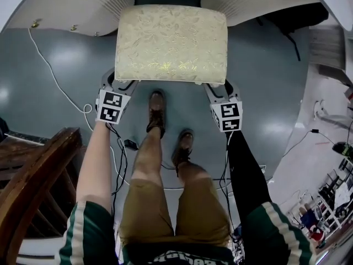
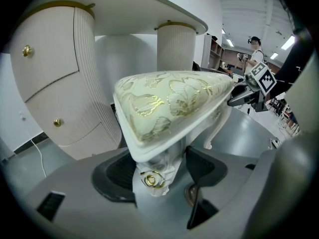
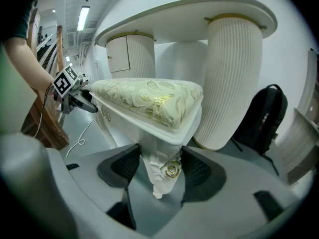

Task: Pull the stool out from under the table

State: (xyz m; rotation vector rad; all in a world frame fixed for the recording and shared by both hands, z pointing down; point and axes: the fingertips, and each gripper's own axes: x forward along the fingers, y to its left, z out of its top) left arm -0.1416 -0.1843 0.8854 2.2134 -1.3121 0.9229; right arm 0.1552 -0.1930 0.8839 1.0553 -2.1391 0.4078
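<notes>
Both reach forward-down, symmetric: left hand-held gripper and right hand-held gripper each pinch near-corner leg of stool.

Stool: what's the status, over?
Left gripper, right gripper shut on stool corner legs. Mostly out from under table. Person's shoes close behind.

Head view looks down; gripper views share the stool close-up.

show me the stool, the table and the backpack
stool (image 1: 171,43), head view, middle of the seat cushion
table (image 3: 189,21), right gripper view, rim of its top
backpack (image 3: 264,118), right gripper view, its front panel
</notes>
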